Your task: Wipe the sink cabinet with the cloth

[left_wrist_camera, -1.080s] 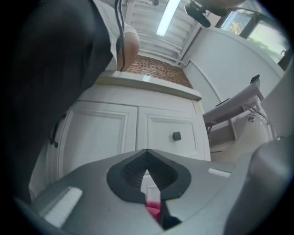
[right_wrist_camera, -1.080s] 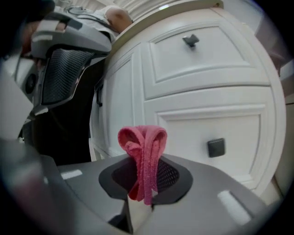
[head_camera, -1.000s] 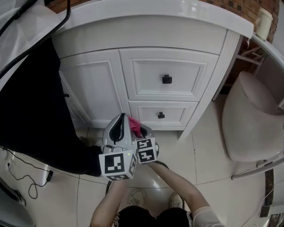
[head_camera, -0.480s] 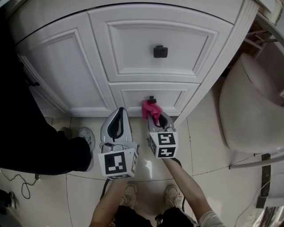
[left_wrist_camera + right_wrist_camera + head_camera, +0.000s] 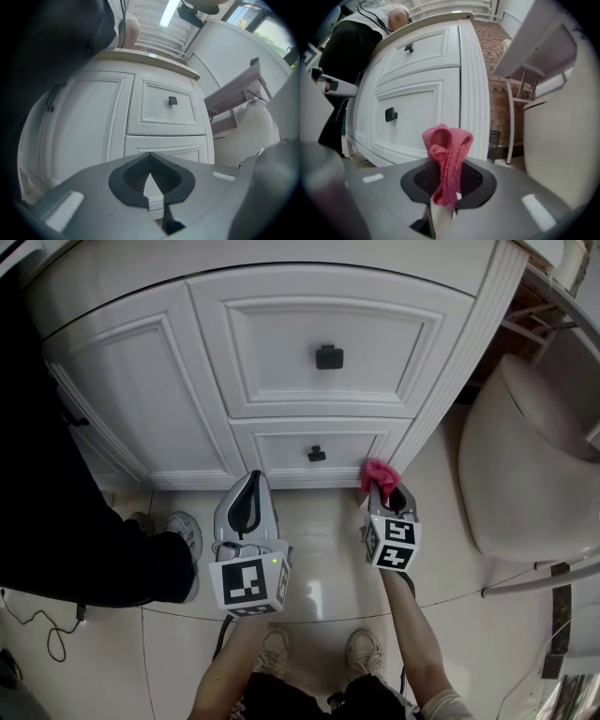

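Two tongs: right tongs (image 5: 382,491) pinch the soft, light pink cloth (image 5: 377,472) mid-bunch, judged a sound hold, near the sink cabinet (image 5: 281,362); left tongs (image 5: 251,480) closed, empty.

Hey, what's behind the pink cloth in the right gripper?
The right gripper is shut on the pink cloth. Behind it stands the fluted corner post of the sink cabinet, with the lower drawer to the left. Cloth and gripper hide the post's foot.
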Available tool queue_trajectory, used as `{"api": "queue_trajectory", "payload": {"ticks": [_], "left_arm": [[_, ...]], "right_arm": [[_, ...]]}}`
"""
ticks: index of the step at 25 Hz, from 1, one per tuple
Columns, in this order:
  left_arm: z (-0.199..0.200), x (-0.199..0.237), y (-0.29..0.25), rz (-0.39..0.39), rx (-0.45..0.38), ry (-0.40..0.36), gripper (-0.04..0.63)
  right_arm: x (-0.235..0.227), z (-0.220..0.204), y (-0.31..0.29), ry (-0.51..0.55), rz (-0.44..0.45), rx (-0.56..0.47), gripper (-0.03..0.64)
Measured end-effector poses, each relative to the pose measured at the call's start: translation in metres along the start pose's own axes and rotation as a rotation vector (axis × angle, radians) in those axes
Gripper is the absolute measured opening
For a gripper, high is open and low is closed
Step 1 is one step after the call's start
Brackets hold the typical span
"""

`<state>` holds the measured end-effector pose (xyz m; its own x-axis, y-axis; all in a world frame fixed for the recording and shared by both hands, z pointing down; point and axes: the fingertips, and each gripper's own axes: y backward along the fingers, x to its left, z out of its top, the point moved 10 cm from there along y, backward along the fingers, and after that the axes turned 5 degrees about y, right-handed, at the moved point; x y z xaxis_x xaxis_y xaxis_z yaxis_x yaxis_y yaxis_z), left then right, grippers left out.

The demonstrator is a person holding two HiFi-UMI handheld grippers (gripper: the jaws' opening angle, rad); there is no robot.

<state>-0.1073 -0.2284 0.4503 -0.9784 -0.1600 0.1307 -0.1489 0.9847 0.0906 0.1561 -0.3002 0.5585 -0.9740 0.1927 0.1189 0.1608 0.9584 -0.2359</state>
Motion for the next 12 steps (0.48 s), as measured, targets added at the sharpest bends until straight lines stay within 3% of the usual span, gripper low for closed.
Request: {"api": "queue_trajectory", "payload": {"ticks": [7,12], "left_arm": [[0.010,0.002,0.001,0.010,0.002,-0.005,0.015],[0.052,-0.024,0.024,-0.032,0.010,-0.065,0.015]], "right_arm": [[-0.021,0.008,0.010,-0.097,-0.119,0.068,0.067],[-0.013,0.063,0.071,-0.178,-0.046,0.022,0.068]]}}
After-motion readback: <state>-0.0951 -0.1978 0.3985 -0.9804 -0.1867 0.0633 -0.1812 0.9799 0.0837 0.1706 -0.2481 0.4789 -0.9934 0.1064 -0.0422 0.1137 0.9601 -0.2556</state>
